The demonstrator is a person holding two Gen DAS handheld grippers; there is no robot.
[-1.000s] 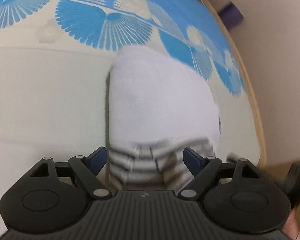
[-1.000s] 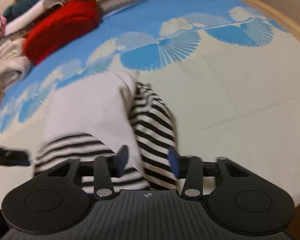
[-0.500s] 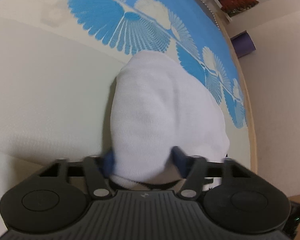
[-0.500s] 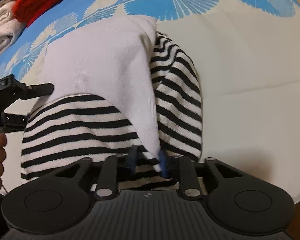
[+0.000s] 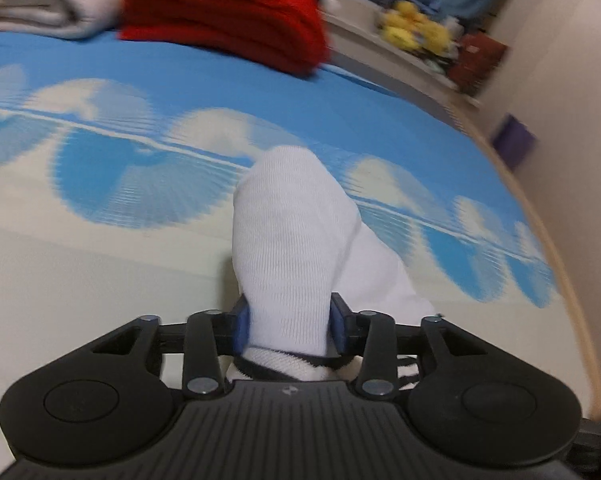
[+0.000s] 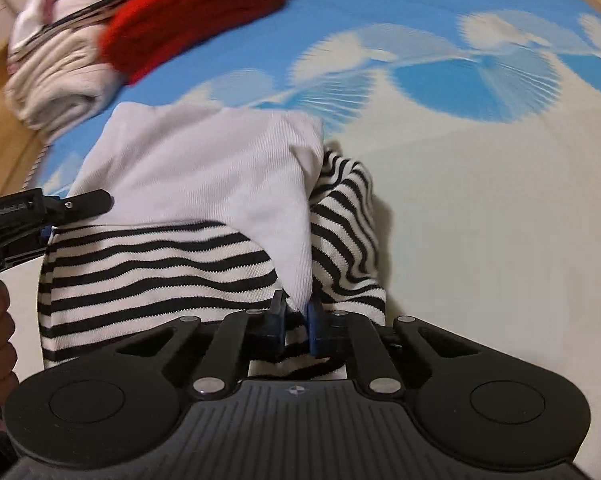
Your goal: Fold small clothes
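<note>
White ribbed knit with a black-and-white striped band made up the small garment (image 6: pixel 204 216), which lay on the cloth (image 6: pixel 500 200), a cream spread with blue fan motifs and a solid blue border. The right gripper (image 6: pixel 296 320) had its blue-padded jaws drawn nearly together on the near edge of the garment, pinching a white fold where it met the stripes, with a striped flap spilling onto the cloth just right of that fold. The left gripper (image 5: pixel 290 326) sat at the garment's left side, its jaws partly closed around a thick bunch of the white fabric (image 5: pixel 288 248), striped hem showing just behind the pads. From the right wrist view the left gripper's black finger (image 6: pixel 80 204) touched the garment's left edge. Beyond the garment, at the cloth's far blue border, a folded red sweater (image 5: pixel 224 12) lay beside a folded cream-white knit (image 5: pixel 40 4), both blurred.
</note>
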